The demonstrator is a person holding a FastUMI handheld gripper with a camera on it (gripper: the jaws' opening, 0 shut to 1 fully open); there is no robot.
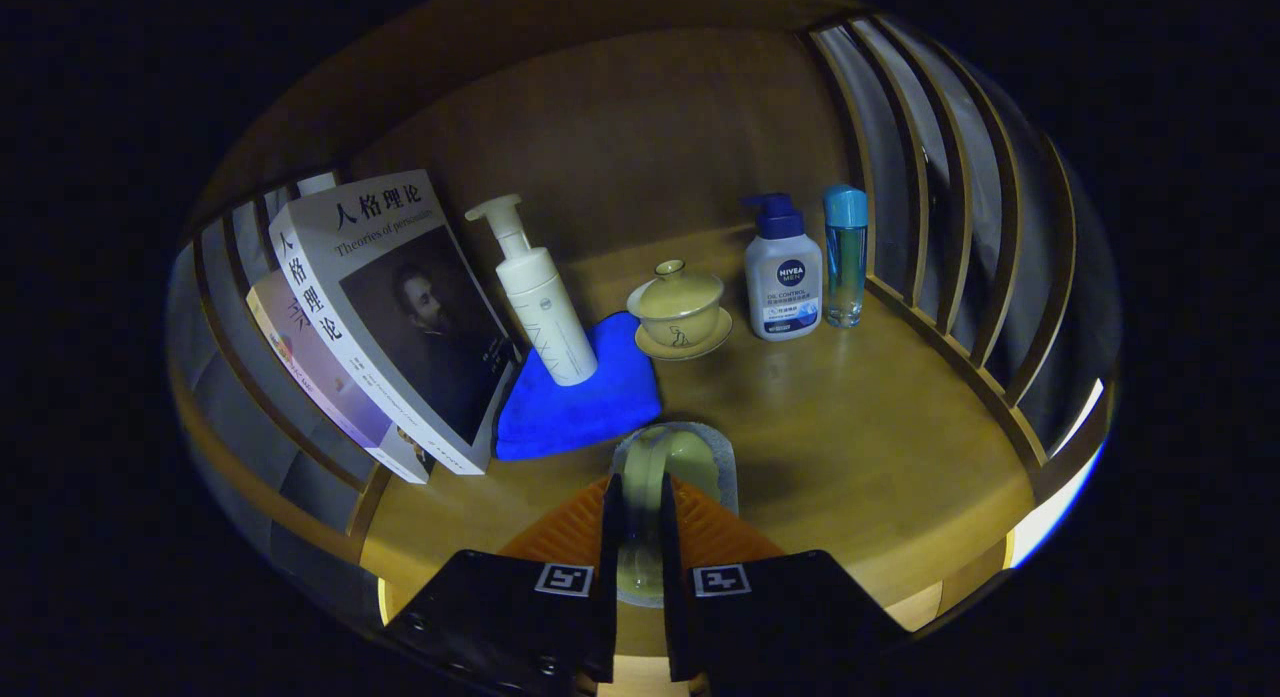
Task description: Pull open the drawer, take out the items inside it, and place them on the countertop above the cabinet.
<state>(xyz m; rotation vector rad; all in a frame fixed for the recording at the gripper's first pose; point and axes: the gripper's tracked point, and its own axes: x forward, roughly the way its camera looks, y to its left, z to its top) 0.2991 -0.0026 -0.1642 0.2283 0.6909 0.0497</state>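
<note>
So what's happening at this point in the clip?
A hand-held gripper is shut on a pale green item in clear wrap, holding it over the wooden countertop. Just ahead lie a blue cloth with a white pump bottle on it, a lidded teacup, two more bottles and leaning books.

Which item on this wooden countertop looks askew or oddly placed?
The white pump bottle tilts, standing partly on the crumpled blue cloth. The gripper jaws clamp a pale green packet over the countertop.
</note>
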